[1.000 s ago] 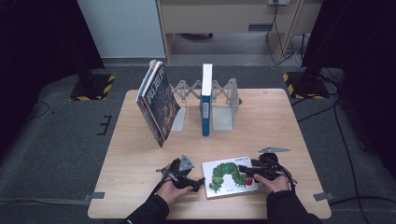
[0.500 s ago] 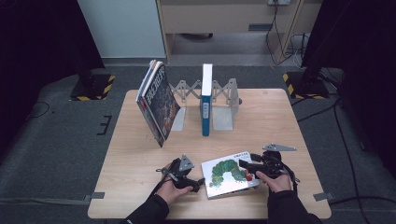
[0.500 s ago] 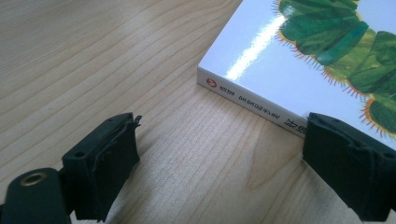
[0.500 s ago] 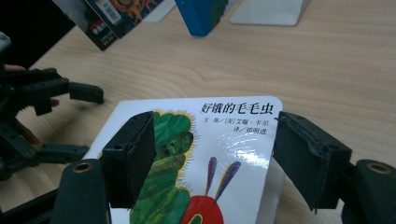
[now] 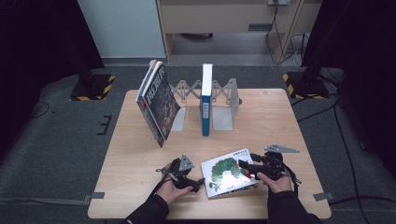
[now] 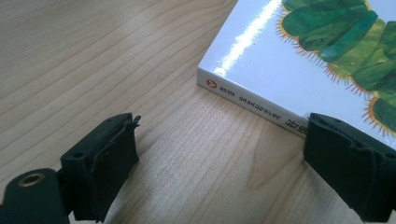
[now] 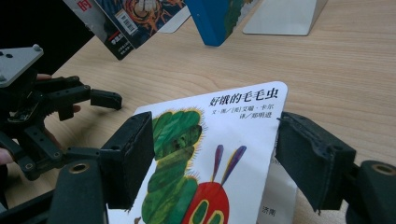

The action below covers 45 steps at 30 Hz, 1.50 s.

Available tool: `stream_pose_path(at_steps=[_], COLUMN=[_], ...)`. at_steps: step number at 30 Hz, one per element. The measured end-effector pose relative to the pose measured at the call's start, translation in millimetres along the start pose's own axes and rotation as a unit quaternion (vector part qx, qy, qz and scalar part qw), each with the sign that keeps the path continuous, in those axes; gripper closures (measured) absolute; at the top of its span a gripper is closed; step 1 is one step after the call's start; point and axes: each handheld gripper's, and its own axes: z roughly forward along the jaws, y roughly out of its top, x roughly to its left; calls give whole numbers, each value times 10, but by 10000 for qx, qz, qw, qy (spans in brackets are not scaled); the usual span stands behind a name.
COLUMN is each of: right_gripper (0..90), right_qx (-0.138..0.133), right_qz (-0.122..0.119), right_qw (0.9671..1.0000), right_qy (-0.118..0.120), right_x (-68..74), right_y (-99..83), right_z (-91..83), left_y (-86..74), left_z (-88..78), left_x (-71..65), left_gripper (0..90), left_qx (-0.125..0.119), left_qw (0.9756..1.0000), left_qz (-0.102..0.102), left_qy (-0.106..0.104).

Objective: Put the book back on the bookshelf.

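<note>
Caterpillar book cover lifted between right gripper jaws

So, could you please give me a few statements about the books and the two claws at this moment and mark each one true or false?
1. The caterpillar book lies flat near the table's front edge. True.
2. The left claw is clamped on the caterpillar book. False: its jaws are open on bare wood beside the book's spine.
3. The blue book stands upright between the metal bookends. True.
4. The right claw is shut with nothing between its jaws. False: its jaws are open with the book's cover between them.
5. The dark book lies flat on the table. False: it stands tilted.
</note>
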Motion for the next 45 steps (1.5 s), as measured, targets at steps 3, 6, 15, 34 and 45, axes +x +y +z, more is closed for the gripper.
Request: stream_pose_path(at_steps=[3,6,15,34,45], right_gripper=[293,337,382,601,768], right_qx=[47,161,575,876,491], right_qz=[24,60,21,273,477], right_qw=[10000,9999,9981,9943,9931], right_qy=[-5,-3,222,546,955], right_x=[-4,-14,19,-44,-38], right_y=[-2,-14,-15,28,74], right_z=[-2,-4,86,226,163], left_y=[2,3,2,84,121], left_z=[4,9,15,-125,-95], left_x=[0,1,-1,22,-62], left_gripper=[68,44,2,143,158], left_qx=[21,55,117,-111,-340], left_qw=[10000,10000,9999,9967,9899], left_qz=[-9,-22,-14,-697,-969], left_qy=[25,44,50,-410,-973])
